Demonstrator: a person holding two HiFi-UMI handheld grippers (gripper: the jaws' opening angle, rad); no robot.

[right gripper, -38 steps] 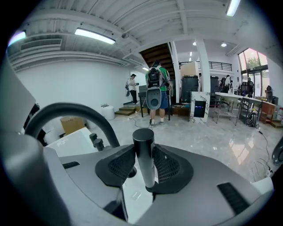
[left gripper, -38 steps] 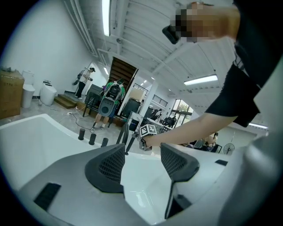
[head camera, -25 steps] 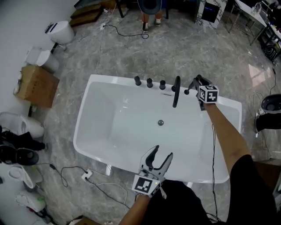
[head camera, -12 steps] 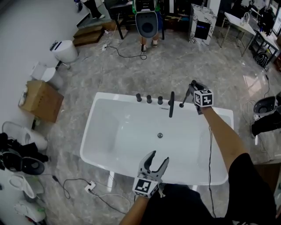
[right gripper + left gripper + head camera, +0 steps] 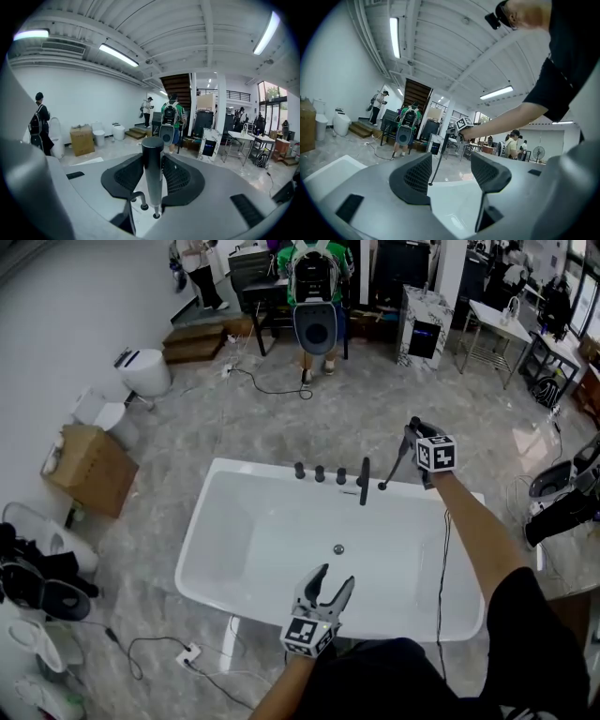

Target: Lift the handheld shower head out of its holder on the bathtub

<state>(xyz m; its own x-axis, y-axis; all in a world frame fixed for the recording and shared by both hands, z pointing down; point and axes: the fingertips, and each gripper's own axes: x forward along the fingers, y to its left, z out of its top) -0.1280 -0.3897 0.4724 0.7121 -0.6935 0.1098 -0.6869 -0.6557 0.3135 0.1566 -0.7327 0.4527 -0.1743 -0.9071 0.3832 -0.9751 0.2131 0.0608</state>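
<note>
The dark, slim shower head (image 5: 395, 465) hangs in the air over the far right rim of the white bathtub (image 5: 216, 549), its lower end clear of the rim. My right gripper (image 5: 410, 434) is shut on its upper part. In the right gripper view the shower head (image 5: 153, 180) stands upright between the pads of the right gripper (image 5: 153, 161). My left gripper (image 5: 337, 576) is open and holds nothing above the tub's near rim. In the left gripper view the left gripper (image 5: 451, 161) frames the hanging shower head (image 5: 437, 161) in the distance.
The black spout (image 5: 364, 481) and three knobs (image 5: 320, 473) line the tub's far rim, with a drain (image 5: 338, 549) in the basin. A cardboard box (image 5: 84, 465), toilets (image 5: 141, 367) and floor cables lie to the left. A person with a green backpack (image 5: 317, 277) stands beyond.
My right gripper has risen with the shower head, lifting it off the tub rim. My left gripper has also come up a little. The head view now takes in more of the room.
</note>
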